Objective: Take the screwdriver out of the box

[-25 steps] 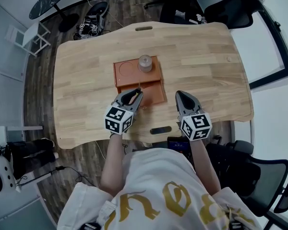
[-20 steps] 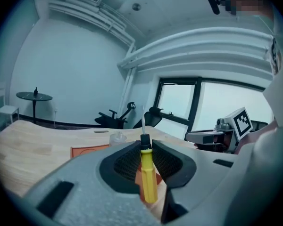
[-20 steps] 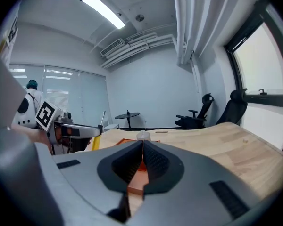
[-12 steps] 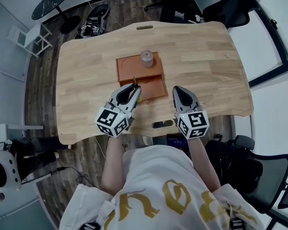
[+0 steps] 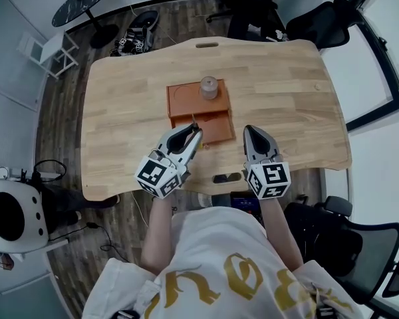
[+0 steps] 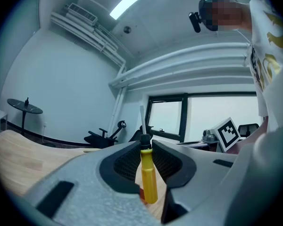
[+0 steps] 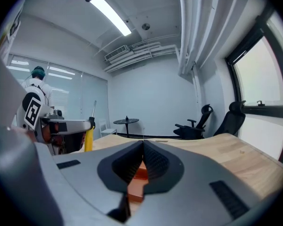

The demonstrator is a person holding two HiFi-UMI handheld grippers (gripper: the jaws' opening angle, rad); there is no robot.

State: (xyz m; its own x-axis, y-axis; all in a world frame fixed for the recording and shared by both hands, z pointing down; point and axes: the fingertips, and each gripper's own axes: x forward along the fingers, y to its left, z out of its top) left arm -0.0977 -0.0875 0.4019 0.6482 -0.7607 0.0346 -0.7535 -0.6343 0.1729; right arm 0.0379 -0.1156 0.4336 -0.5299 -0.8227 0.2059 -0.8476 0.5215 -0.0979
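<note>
Big pale wood desk mid-room, on dark plank floor. Off desk's far-left corner: round blk side table, w/ white chair further left. Heap of cables/gear on floor just past that corner. Blk office chair behind desk's far edge, 2nd chair off far-right corner, 3rd chair off near-right corner. Dark-framed windows along desk's right side. Walls pale grey. Overhead: strip light, white pipes running across ceiling.
</note>
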